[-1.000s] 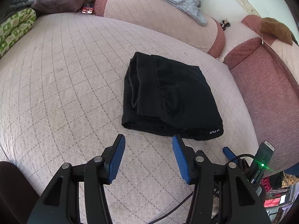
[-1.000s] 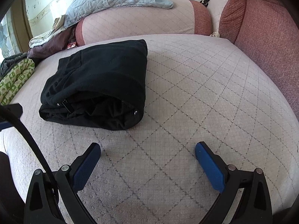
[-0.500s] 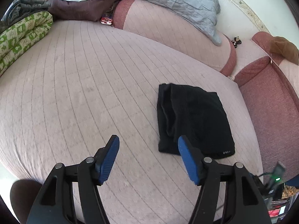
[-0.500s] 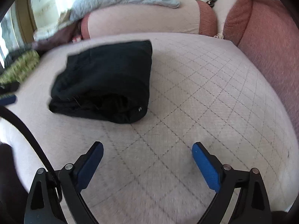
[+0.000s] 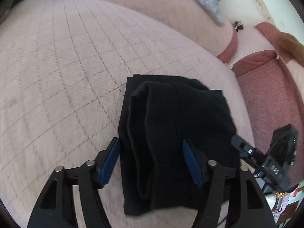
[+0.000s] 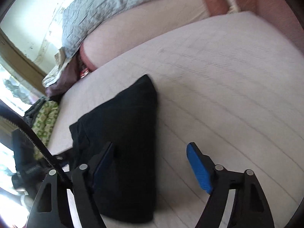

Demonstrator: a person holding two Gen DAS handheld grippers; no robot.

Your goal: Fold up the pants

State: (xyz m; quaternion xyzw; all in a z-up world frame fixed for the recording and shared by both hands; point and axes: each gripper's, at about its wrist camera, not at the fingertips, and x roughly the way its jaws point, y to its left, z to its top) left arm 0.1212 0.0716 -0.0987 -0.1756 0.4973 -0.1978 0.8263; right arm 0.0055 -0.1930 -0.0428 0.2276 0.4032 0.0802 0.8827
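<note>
The black pants point(image 5: 171, 125) lie folded into a thick bundle on the pink quilted bed point(image 5: 66, 72). My left gripper point(image 5: 151, 155) is open, its blue pads straddling the near part of the bundle from above. In the right wrist view the pants point(image 6: 121, 133) lie at centre left. My right gripper point(image 6: 150, 161) is open over the bundle's right edge: its left finger is over the cloth, its right finger point(image 6: 197, 167) over bare bed. The right gripper also shows in the left wrist view point(image 5: 266, 157), beside the bundle.
A pink bolster point(image 5: 161, 9) with a grey quilted blanket point(image 6: 106, 7) on it runs along the back. A red cushioned side point(image 5: 269, 95) bounds the right. Folded clothes and a green patterned blanket point(image 6: 45, 117) lie at the far left edge.
Both grippers have moved in towards the pants from further back and now hang over the bundle. The right view has tilted. Both stay open; the pants have not moved.
</note>
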